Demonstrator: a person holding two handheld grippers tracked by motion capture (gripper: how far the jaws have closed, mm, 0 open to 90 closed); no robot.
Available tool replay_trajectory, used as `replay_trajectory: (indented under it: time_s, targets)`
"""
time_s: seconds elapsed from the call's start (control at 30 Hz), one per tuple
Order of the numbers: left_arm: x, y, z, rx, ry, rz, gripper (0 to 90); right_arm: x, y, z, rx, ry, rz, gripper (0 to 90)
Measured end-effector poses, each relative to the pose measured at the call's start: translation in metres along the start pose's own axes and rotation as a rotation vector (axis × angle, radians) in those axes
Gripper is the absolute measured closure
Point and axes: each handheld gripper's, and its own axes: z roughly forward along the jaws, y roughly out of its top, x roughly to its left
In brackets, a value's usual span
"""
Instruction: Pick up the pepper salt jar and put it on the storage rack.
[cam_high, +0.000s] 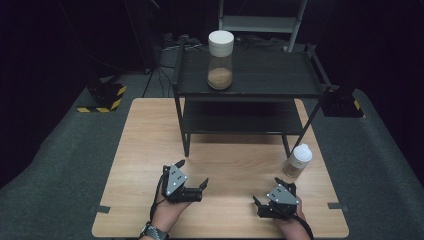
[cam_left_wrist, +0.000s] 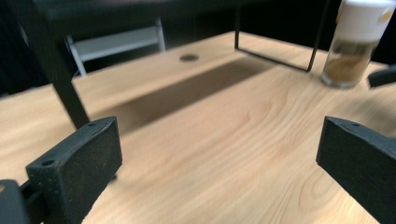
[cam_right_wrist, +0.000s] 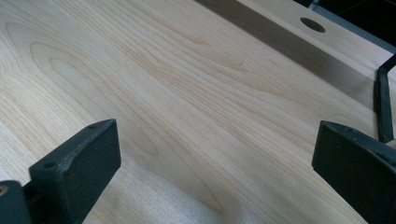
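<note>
Pale wooden surface (cam_high: 150, 150) carries a black metal two-tier shelf rack (cam_high: 265, 80) at its far side. Atop the rack stands a tall clear jar with a white lid and brown powder (cam_high: 220, 60). A small white-capped jar of brown powder (cam_high: 298, 161) sits on the surface by the rack's right front leg, near the right tongs (cam_high: 272, 197). Left tongs (cam_high: 192, 175) and right tongs both gape wide, empty, low over the wood near the front edge.
</note>
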Motion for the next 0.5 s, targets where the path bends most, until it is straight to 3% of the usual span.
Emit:
replay_trajectory:
  time_s: [0.37,0.5]
  targets:
    - [0.007,-0.022,0.001,0.103,0.024,0.010,0.5,-0.001,0.000,0.000,-0.001,0.000,0.016,0.0]
    - [0.005,-0.023,0.003,0.148,0.042,0.048,0.5,-0.001,0.000,0.000,0.000,-0.001,0.017,0.0]
